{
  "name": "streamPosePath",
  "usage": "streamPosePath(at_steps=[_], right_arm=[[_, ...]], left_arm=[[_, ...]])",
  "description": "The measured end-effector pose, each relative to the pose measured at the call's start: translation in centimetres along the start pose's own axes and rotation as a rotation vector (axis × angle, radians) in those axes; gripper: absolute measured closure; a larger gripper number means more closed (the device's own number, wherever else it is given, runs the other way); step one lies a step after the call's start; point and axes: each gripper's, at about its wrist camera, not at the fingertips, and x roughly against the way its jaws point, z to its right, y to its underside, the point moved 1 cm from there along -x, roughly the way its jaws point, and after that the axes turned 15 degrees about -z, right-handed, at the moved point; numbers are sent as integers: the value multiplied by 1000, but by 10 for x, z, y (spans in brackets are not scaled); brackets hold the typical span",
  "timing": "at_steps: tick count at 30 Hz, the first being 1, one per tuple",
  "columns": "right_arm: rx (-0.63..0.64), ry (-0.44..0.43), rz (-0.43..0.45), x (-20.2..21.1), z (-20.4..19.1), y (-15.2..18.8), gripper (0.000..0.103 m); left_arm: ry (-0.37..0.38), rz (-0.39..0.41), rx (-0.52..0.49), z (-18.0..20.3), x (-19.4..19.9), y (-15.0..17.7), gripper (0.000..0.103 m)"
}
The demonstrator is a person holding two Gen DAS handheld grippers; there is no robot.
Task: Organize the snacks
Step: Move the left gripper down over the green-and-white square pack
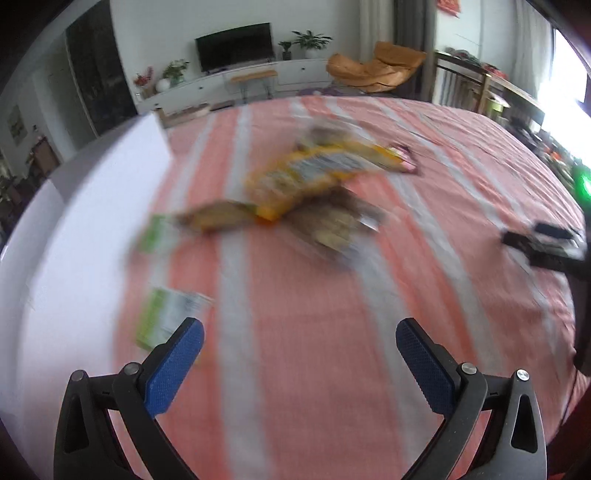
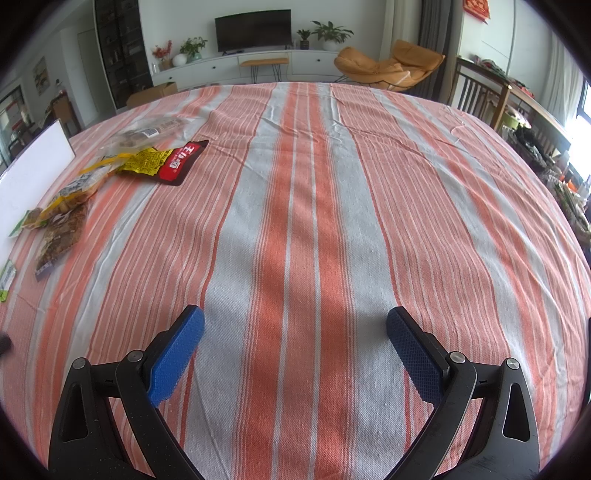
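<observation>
Left wrist view is showing the left gripper [image 1: 299, 341] hovering empty, jaws wide, short of the snack packets [image 1: 295, 192] lying beside the white box [image 1: 74, 240]. Right gripper [image 2: 295, 332], also gaping, is waiting well away. Likely next: picking one packet cleanly.

Wall television [image 2: 253, 29], orange lounge chair [image 2: 391, 66]

- My left gripper [image 1: 299, 345] has black, curved arms with silver screws.
- My right gripper [image 2: 295, 334] matches it.
- Textured blue pads [image 2: 177, 356] line my fingers.
</observation>
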Motion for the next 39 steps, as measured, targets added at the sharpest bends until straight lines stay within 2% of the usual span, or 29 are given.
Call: streamPosePath(at_steps=[3,6,8,10,14,19,25,28,35,39], right_arm=[[0,0,0,0,0,0,2],[0,0,0,0,0,0,2],[0,0,0,0,0,0,2],[0,0,0,0,0,0,2],[0,0,0,0,0,0,2],[0,0,0,0,0,0,2],[0,0,0,0,0,0,2],[0,0,0,0,0,0,2],[0,0,0,0,0,0,2],[0,0,0,0,0,0,2]], left_arm=[[44,-73,58,-40,-16,-17,0],[61,-148,99,-64,-42,-24,0],[41,-145,104,-69,-50,-23,1],[67,-155,111,-71,-56,-22,1],[40,-109,88,-68,-61,-17,0],[76,-76,88,-65,-58,-9,1],[87,-65,-1,-29,-46,16,1],[90,-59,-13,-17,-41,20,1],[177,-53,81,-26,-26,11,1],[270,-37,113,-39,-2,0,0]])
